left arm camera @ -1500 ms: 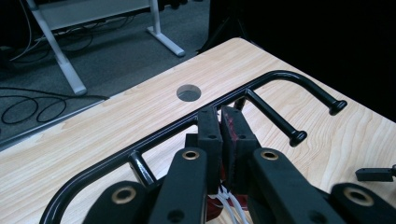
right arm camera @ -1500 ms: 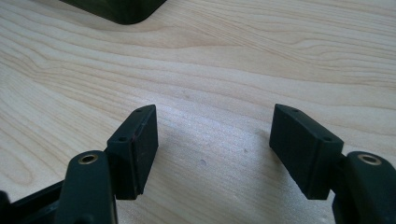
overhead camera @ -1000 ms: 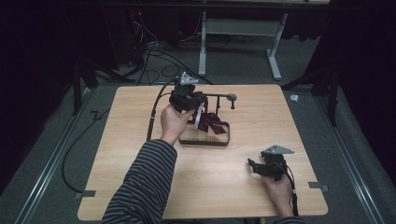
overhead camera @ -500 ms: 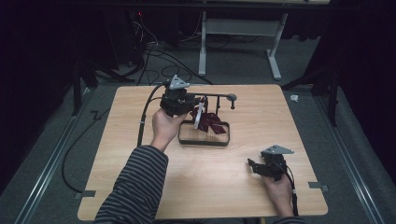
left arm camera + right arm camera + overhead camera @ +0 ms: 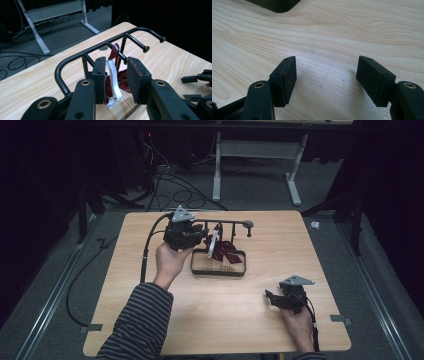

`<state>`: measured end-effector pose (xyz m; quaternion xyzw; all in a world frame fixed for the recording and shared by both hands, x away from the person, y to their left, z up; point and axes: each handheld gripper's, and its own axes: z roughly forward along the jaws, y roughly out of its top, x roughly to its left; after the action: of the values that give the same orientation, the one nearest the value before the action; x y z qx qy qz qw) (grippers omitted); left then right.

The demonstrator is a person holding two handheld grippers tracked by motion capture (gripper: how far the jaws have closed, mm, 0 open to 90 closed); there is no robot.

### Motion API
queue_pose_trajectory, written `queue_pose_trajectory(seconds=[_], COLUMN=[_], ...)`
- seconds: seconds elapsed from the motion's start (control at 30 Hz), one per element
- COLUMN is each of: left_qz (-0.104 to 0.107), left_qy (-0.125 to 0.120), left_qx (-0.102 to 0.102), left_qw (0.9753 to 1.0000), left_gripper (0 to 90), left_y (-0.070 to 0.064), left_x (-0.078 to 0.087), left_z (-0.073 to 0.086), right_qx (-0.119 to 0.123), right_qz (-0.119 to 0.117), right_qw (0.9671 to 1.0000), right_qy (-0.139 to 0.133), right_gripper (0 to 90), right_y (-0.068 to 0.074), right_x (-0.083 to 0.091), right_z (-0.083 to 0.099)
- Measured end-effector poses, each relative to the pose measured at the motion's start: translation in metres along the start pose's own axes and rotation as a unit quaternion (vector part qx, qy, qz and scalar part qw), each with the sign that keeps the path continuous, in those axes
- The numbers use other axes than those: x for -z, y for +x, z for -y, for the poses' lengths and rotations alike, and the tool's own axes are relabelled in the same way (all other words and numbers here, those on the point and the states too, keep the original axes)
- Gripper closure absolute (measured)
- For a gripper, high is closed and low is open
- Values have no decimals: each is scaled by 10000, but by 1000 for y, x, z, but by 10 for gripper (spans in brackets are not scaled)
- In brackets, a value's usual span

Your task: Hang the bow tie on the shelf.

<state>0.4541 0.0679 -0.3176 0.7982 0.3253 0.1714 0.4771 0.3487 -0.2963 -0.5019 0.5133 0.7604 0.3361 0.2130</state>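
Left gripper view: logged white band hanging from a middle peg of the black wire rack, long axis running near vertical, lower end dropping toward the rack's base. Noted dark red cloth bunched just behind and below it, touching or nearly so. Placed the band straight ahead of the left tongs, between the two jaws and closer to the left-hand pad than to the right-hand one. Could not tell whether it touched that pad. Recorded left tongs as parted, gripping nothing, with the jaws flanking the band and their closing line crossing its long axis at roughly a right angle.

High view: confirmed same layout. Found band and cloth inside the rack near the far middle of the bench, left tongs pushed in from the rack's left side. Marked right tongs low on the bench at the near right, well apart from the rack.

Right gripper view: saw right tongs spread wide over bare bench, nothing between the jaws; glimpsed a dark rounded corner at the top edge, likely the rack's base.

Judged left hand far the nearer and already aligned. Judged next move to turn on squeezing across the hanging band without catching the cloth behind, then lifting along the peg's line.
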Motion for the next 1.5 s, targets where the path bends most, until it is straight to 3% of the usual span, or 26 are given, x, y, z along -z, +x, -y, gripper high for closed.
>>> queue_pose_trajectory(seconds=[1.5], left_qz=[-69], left_qy=[-138], left_qx=[244], left_qw=[9996], left_gripper=[641], left_y=[6], left_x=[58], left_z=[38], right_qx=[-5], right_qz=[-4], right_qw=[10000], right_qy=[1], right_gripper=[339], right_y=[0], right_x=[0], right_z=[0])
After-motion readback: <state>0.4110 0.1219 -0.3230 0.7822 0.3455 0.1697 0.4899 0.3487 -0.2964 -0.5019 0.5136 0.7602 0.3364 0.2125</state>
